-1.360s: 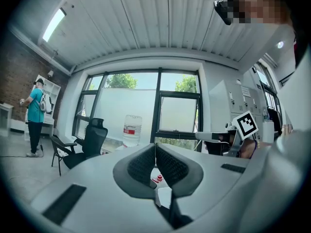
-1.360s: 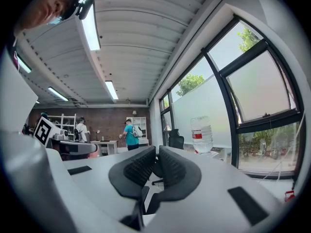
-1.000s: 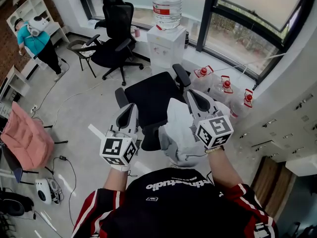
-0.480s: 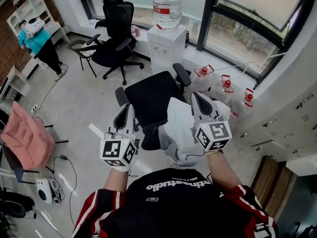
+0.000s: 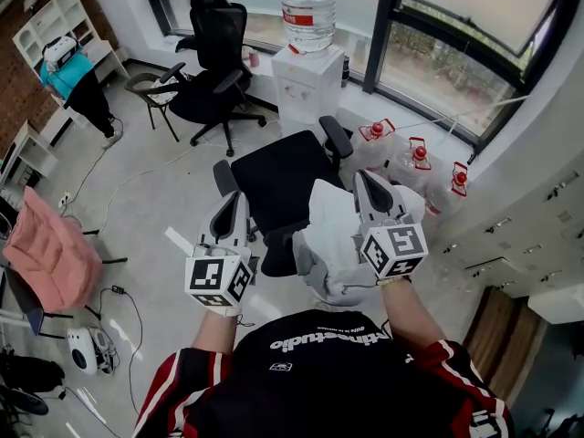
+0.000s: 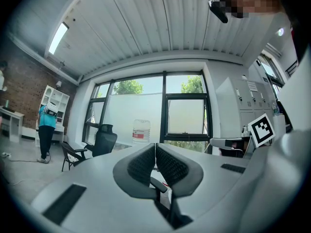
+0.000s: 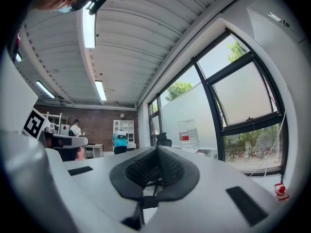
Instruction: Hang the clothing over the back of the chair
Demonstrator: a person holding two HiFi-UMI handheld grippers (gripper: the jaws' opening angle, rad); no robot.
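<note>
Two empty claws (image 6: pixel 155 147) (image 7: pixel 156 149), jaws together

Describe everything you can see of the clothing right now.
The clothing is soft-looking fabric, white on top and pale grey along its lower edge, bunched in folds. It sits at the near right of the black chair, hard beside the right gripper; whether they touch, I cannot tell.

Right gripper (image 7: pixel 156 149), 2 jaws together (bottle (image 7: pixel 188 135) beyond).
</note>
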